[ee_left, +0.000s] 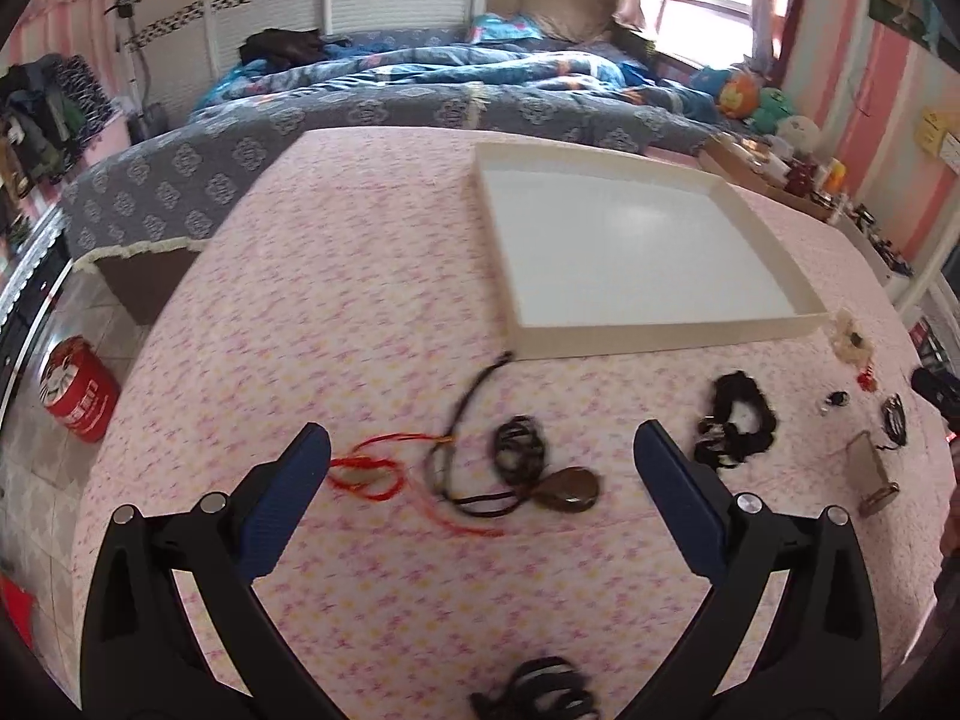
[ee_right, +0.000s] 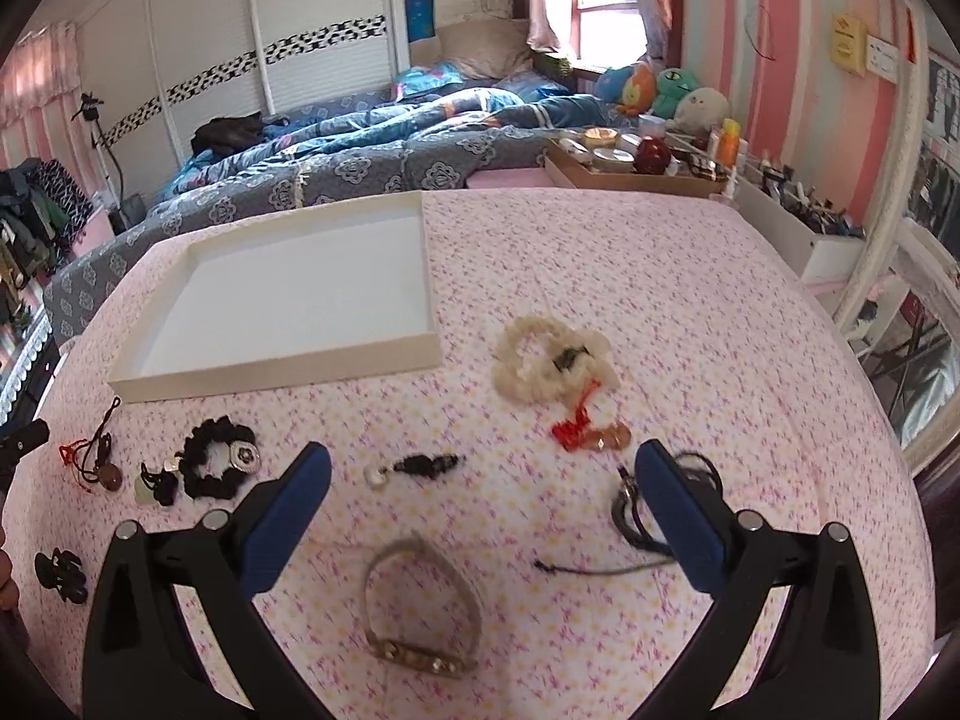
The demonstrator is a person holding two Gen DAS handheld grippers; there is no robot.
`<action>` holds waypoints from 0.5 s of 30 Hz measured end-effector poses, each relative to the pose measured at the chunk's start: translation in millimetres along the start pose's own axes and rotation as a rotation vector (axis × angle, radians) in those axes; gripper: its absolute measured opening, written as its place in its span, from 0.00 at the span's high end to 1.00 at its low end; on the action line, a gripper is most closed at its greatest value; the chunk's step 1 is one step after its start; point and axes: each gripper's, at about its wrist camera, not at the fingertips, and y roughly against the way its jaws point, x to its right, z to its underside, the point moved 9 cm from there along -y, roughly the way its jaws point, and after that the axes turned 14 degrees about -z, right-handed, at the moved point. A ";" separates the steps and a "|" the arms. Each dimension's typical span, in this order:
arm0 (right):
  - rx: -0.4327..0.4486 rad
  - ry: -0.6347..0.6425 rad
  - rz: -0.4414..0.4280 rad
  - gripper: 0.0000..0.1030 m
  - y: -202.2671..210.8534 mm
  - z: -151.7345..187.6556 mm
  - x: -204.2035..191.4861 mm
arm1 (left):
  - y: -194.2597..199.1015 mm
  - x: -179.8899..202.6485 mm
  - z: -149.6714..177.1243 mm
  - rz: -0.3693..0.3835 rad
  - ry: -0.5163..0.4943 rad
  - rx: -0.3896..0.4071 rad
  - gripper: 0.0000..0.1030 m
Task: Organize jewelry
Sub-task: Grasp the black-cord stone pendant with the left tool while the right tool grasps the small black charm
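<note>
Both grippers, left gripper and right gripper, spread wide and empty; jewelry lies scattered lower frame, white tray upper centre awaiting pieces.

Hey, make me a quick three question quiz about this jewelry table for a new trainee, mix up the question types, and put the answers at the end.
1. True or false: the white tray already holds jewelry.
2. Multiple choice: what lies between the right gripper fingers, nearest the camera? A) beige bracelet B) red tin C) cream bead strand
3. Fill in: the brown pendant hangs on a ___ cord.

Key: 1 false, the tray is empty. 2 A. 3 dark. Both the right and the left gripper are open, holding nothing.
</note>
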 end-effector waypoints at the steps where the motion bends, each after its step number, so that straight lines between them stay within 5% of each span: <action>1: -0.005 0.010 -0.002 0.02 -1.8 -3.0 -1.8 | 1.3 6.3 -1.4 0.003 -0.013 0.004 0.03; 11: -0.068 0.052 -0.050 0.02 -30.8 -6.4 -11.9 | 10.4 69.4 10.1 0.069 -0.093 -0.008 0.03; 15: -0.090 0.032 -0.057 0.02 -37.9 4.7 -7.4 | 8.5 61.2 10.7 0.035 -0.104 0.009 0.03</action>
